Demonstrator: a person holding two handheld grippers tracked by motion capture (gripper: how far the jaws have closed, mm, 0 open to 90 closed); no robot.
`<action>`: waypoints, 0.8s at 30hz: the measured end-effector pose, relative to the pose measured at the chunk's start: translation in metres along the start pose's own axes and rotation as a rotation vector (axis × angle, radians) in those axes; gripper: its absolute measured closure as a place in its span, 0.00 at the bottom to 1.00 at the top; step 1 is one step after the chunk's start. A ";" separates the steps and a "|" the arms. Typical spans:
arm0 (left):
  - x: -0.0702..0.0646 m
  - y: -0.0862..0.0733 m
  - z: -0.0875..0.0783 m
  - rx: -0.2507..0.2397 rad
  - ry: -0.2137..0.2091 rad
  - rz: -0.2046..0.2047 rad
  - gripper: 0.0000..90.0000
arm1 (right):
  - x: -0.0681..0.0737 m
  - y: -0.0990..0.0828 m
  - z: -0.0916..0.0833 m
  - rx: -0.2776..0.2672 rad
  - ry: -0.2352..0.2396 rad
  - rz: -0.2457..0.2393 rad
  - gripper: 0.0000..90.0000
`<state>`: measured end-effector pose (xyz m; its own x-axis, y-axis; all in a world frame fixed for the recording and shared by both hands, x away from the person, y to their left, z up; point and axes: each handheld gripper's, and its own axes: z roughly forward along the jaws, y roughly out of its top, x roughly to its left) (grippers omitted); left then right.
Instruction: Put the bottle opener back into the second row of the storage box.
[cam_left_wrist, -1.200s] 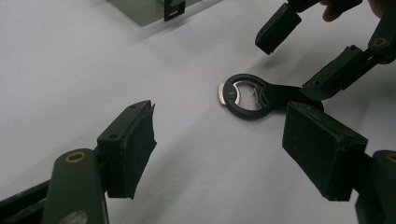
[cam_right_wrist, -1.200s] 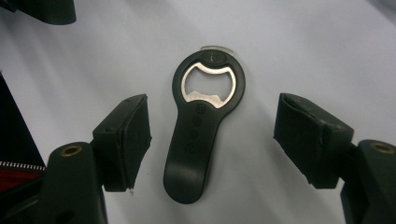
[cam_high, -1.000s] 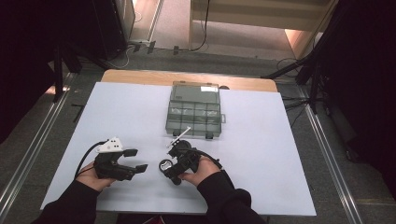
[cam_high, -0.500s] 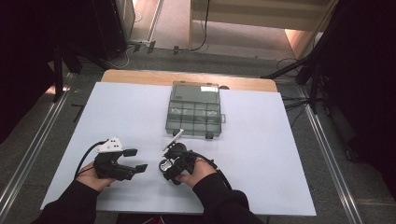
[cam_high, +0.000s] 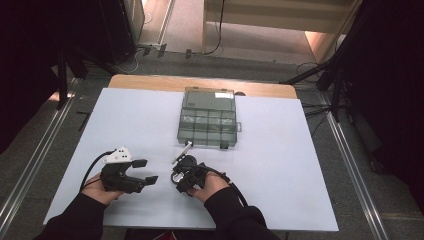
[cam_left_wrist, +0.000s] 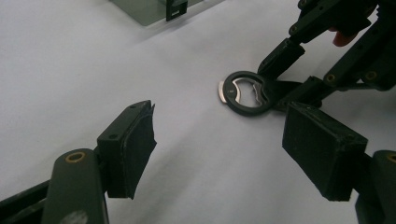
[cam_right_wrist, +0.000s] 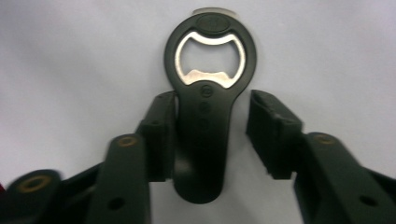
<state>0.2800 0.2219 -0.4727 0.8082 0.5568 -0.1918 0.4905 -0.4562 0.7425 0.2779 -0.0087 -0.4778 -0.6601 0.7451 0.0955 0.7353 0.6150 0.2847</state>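
Since the earlier frames, the right hand-held gripper (cam_high: 181, 176) had shifted only slightly at the lower centre of the high view, and its jaws had just been closing around the bottle opener (cam_right_wrist: 209, 93). Seen from the right gripper view, the opener lay flat on the white surface (cam_high: 280, 165) with its round metal-lined head toward the top of the frame and its black handle running down between the two jaws. The left-hand pad was against the handle's edge, while a narrow gap showed between the handle and the right-hand pad, so the grip was not yet clenched. From the left gripper view, the opener (cam_left_wrist: 246, 92) sat at the upper right of the frame, with the right hand-held gripper (cam_left_wrist: 280, 77) reaching in from the corner. The left hand-held gripper (cam_high: 143, 171) stayed at the lower left of the high view, released, its jaws wide apart with nothing between them. A clear compartment box (cam_high: 207, 119) stood closed, above the hands near the surface's far edge, well apart from the opener.
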 end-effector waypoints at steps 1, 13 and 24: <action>0.000 0.000 0.000 0.000 0.000 -0.001 0.28 | -0.001 0.000 0.000 -0.001 -0.002 -0.006 0.68; 0.000 0.000 0.000 -0.002 0.002 0.000 0.28 | -0.010 -0.001 -0.002 0.001 0.041 -0.062 0.73; 0.000 0.000 -0.001 -0.003 0.003 -0.001 0.28 | -0.023 -0.001 -0.009 -0.029 0.138 -0.039 0.74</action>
<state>0.2800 0.2223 -0.4723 0.8067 0.5592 -0.1909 0.4904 -0.4533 0.7443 0.2904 -0.0289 -0.4718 -0.7041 0.6773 0.2134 0.7056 0.6331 0.3183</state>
